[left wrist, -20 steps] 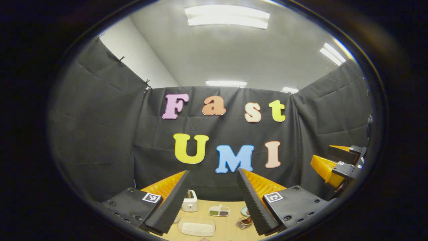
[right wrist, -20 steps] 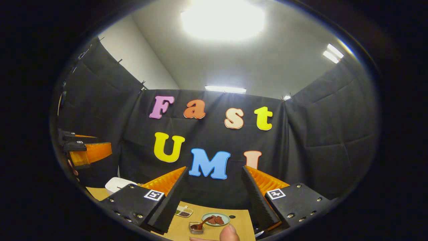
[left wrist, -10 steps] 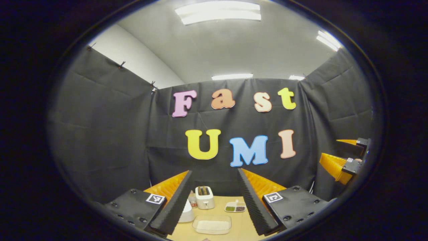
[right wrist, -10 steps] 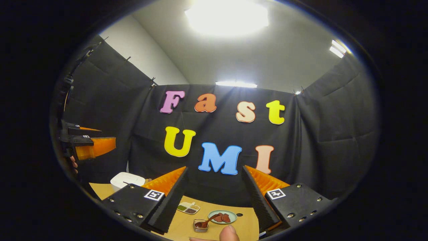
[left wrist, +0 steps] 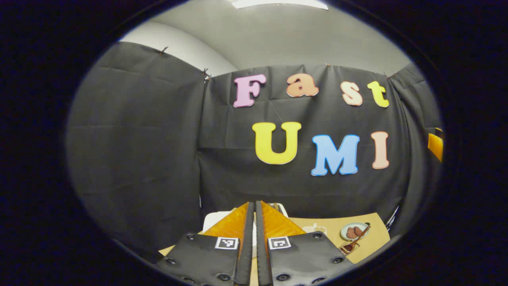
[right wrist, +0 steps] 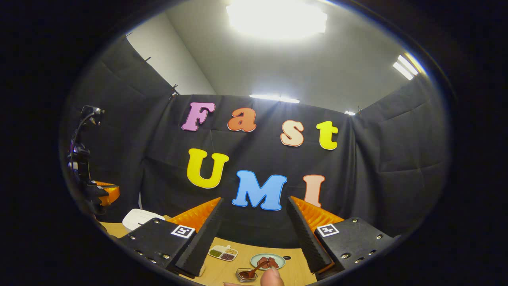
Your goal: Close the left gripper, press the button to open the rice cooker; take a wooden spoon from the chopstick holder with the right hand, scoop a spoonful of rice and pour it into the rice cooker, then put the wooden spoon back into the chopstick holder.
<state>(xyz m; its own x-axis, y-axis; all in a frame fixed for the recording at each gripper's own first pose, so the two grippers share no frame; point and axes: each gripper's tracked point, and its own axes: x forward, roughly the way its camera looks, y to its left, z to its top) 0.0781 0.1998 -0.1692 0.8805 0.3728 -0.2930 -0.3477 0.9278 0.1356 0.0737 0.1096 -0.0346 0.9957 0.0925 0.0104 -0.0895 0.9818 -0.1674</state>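
In the left gripper view my left gripper (left wrist: 254, 204) is shut, its fingers pressed together with nothing between them. Just beyond the tips sits the white rice cooker (left wrist: 214, 221) on the tan table (left wrist: 373, 240). My right gripper (right wrist: 254, 202) stands open and empty above the table's middle. From there the rice cooker (right wrist: 139, 217) lies at the far left with its lid down, and the left gripper (right wrist: 106, 193) hovers over it. A brown spoon (right wrist: 257, 269) rests in a small glass dish (right wrist: 245, 275).
A divided dish of seasonings (right wrist: 224, 253) and a green plate of brown pieces (right wrist: 268, 261) lie mid-table. A thumb (right wrist: 272, 277) shows at the bottom edge. The plate (left wrist: 353, 231) and glass dish (left wrist: 346, 248) also sit right of the rice cooker.
The left gripper went from open to shut and swung left and down toward the rice cooker. The right gripper stayed open and shifted only slightly.
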